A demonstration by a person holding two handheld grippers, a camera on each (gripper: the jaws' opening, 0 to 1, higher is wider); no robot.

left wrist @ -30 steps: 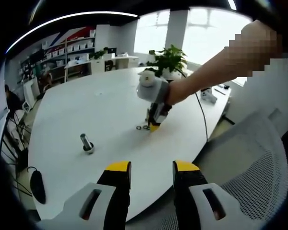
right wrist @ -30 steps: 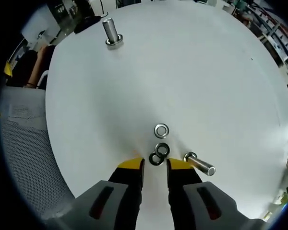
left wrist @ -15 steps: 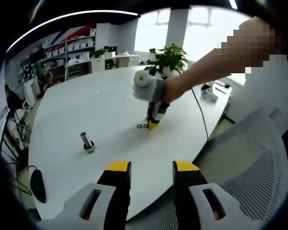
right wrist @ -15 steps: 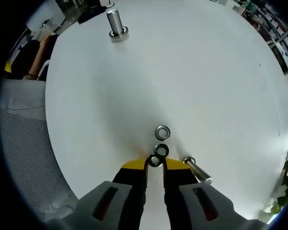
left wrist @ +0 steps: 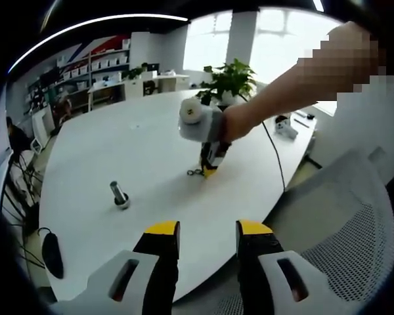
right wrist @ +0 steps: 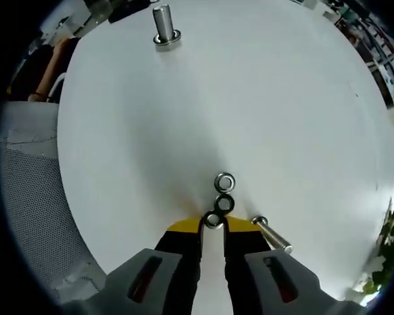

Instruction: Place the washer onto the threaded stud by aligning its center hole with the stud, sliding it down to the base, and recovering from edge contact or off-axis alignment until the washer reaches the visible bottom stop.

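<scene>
In the right gripper view, three metal washers lie in a row on the white table [right wrist: 262, 98]. The nearest washer [right wrist: 213, 220] sits pinched between the yellow tips of my right gripper [right wrist: 212, 225], which is shut on it. The other two washers [right wrist: 224, 191] lie just beyond. An upright threaded stud [right wrist: 164, 25] stands far across the table. In the left gripper view, my left gripper [left wrist: 209, 230] hovers open near the table edge, holding nothing. The right gripper [left wrist: 207, 141], held by a person's arm, points down at the washers [left wrist: 196, 173]. The stud [left wrist: 119, 195] stands to their left.
A loose bolt [right wrist: 273, 235] lies on its side just right of my right jaw. A mesh office chair [left wrist: 354, 223] stands by the table edge, and a dark oval object [left wrist: 51, 254] lies at the near left. A potted plant [left wrist: 231, 82] stands at the far side.
The right jaws have closed in from a wider gap onto the nearest washer. The left gripper has stayed still and open.
</scene>
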